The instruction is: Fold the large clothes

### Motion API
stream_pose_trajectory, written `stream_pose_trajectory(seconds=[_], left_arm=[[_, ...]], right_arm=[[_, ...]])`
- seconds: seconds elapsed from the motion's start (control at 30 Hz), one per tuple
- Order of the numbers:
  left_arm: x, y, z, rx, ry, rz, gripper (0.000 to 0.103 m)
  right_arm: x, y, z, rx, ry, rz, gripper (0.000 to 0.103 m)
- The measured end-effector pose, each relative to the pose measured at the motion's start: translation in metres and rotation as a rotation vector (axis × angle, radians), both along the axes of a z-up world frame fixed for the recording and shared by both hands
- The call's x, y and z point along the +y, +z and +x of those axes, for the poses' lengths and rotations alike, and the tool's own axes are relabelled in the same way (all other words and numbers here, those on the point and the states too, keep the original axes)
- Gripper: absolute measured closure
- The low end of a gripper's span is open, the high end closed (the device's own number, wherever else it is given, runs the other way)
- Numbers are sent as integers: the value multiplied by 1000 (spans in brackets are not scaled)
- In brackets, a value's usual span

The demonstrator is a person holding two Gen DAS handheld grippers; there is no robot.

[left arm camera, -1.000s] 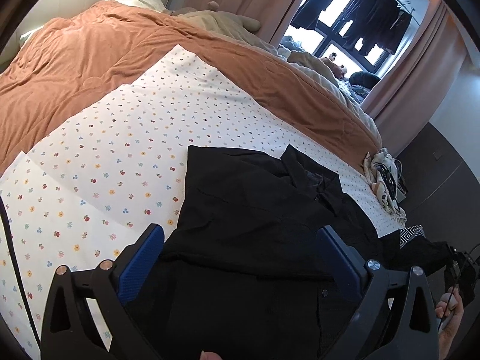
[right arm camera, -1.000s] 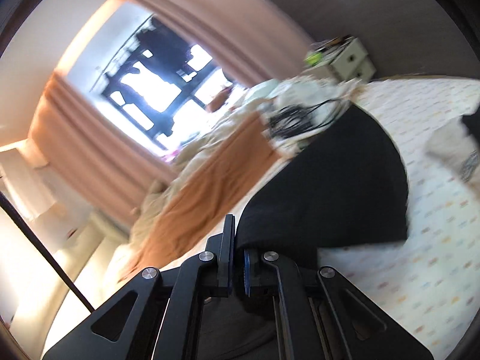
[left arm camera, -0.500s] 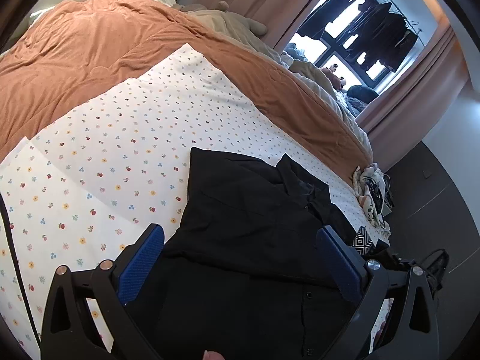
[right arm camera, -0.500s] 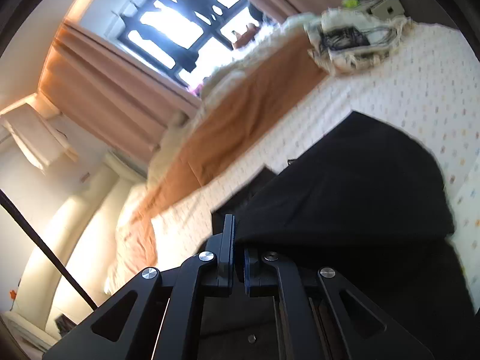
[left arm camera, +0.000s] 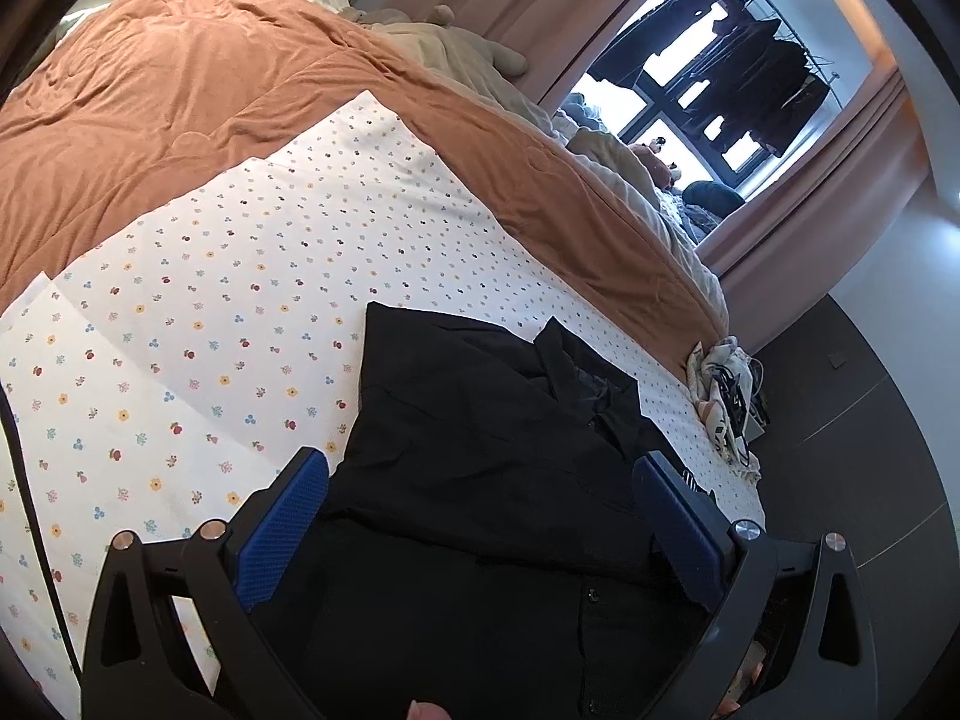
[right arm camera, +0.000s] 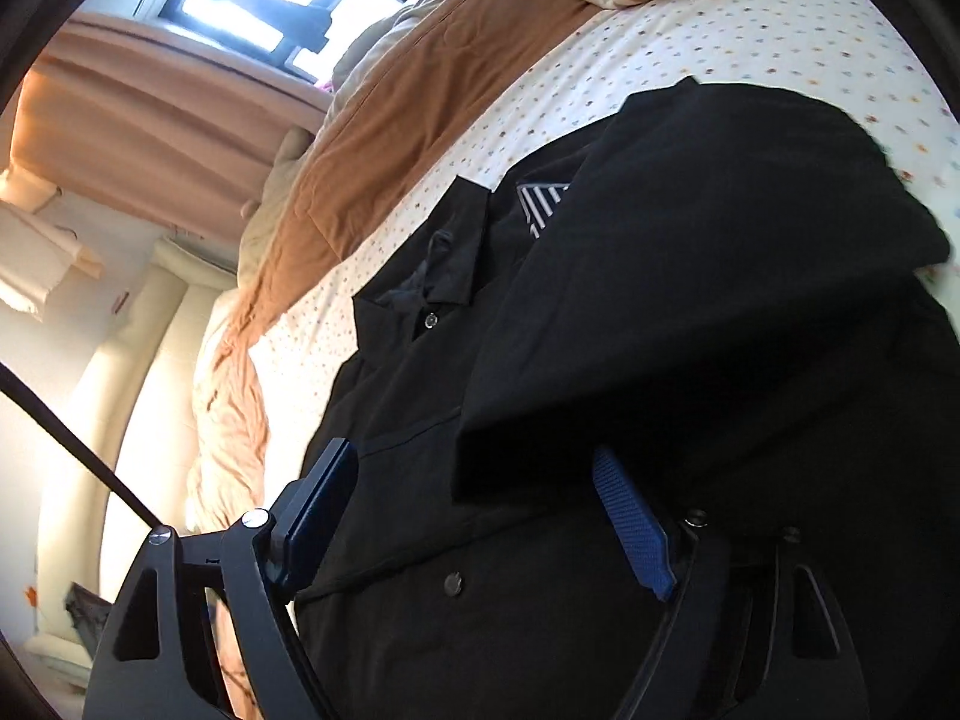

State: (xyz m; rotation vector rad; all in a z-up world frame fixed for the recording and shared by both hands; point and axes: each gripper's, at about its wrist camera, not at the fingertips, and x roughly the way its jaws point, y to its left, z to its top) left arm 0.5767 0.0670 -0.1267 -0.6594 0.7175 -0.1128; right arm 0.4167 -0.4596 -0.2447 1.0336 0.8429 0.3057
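Both grippers, left gripper (left arm camera: 480,516) & right gripper (right arm camera: 480,516), released over black shirt (left arm camera: 492,456); striped label (right arm camera: 543,204) only in right view; bare floral sheet (left arm camera: 210,300) at 10 o'clock.

Daylight is pouring through a dark-framed window (left arm camera: 690,114) at one o'clock, pink curtains (left arm camera: 828,222) hanging beside it. A rust-orange duvet (left arm camera: 180,102) is covering the bed toward eleven o'clock, with dark flooring (left arm camera: 852,432) lying at three o'clock.
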Motion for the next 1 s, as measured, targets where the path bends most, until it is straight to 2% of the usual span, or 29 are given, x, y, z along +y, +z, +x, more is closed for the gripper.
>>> stream_pose_trajectory(seconds=[0.13,0.27,0.43,0.53,0.6,0.67,0.77,0.93,1.0], left_arm=[[-3,-1,0,4,-8,5,0],[-6,-1,0,3,-4,0,0],[-19,-1,-1,8,-15,75,0],[-24,-1,-3,8,-19,87,0],[-28,-2,-4,5,-12,95,0],[-33,-3,-4,6,-16,104,0],[-41,-7,-2,15,-30,115,0],[-46,-12,1,33,-34,132,0],[-45,-13,1,37,-30,133,0]], right_arm=[[-22,7,-33,11,-14,-13,24],[-42,4,-50,38,-97,-70,24],[-90,-1,-70,93,-237,-121,24],[-102,-6,-70,109,-262,-144,24],[-108,-15,-67,116,-271,-112,24],[-96,-30,-41,125,-286,-88,24],[-102,-49,-24,135,-314,-60,24],[-109,-88,-3,137,-347,78,24],[-108,-94,2,125,-368,95,24]])
